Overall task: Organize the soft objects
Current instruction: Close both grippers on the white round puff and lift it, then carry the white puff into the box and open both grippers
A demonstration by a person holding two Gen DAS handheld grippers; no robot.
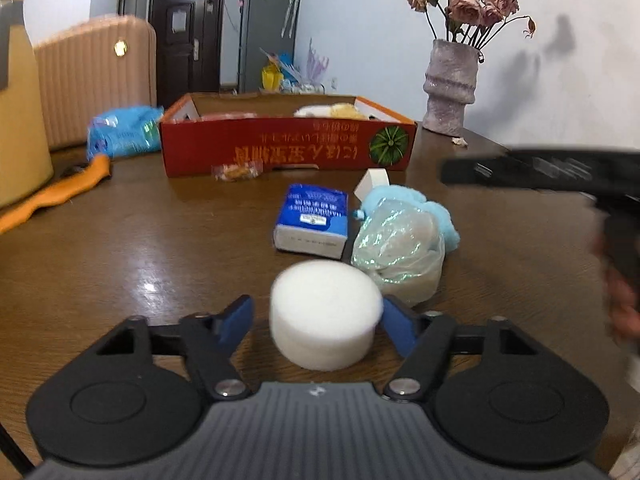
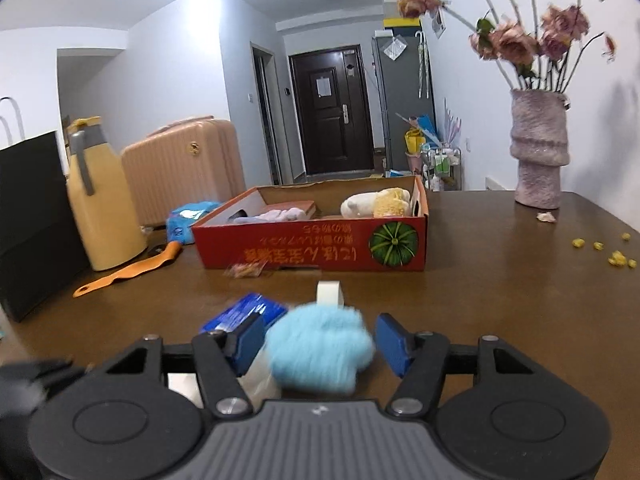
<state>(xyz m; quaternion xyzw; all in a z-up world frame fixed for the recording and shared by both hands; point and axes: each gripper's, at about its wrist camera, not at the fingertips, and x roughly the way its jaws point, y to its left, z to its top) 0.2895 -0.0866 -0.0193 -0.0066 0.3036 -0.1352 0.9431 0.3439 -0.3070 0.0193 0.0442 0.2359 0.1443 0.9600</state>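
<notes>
Wooden table (image 1: 140, 232), cluttered. L gripper (image 1: 316, 324) low over the tabletop, jaws spread approx halfway, straddling a white foam puck (image 1: 324, 316) that sits upright on the table. Clear gap betw. left pad and foam; right pad right at the foam's edge, contact can't tell. Not pinched.

Just behind the puck: blue tissue pack (image 1: 314, 216) lying flat, and beside it on the right a light-blue fluffy ball (image 1: 436, 212) w/ a crinkly clear bag (image 1: 400, 240) bunched against its front. Small white block (image 1: 374, 184) just behind those two. Wrapped candy (image 1: 236, 171) against the front wall of the red cardboard box (image 1: 280, 148). In the left wrist view, blurred dark shape at the right edge = R gripper (image 2: 320, 340).

In the right wrist view, jaws also spread partway, fluffy ball betw. the pads. Left pad at the fluff's edge, thin gap on the right side; heavy blur, no clear squeeze. Ball on or near the table, can't tell which.

Box open-topped, print upside down, near the table's far side. Inside: cream and yellow plush (image 2: 376, 202) at the right end, pale pinkish cloth (image 2: 276, 214) left of centre.

Left of the box: blue packet (image 1: 124, 130), orange strap (image 1: 52, 196), yellow jug (image 2: 104, 208). Vase (image 1: 450, 84) w/ dried roses at far right. Yellow crumbs (image 2: 616, 258) scattered on the table's right side.
</notes>
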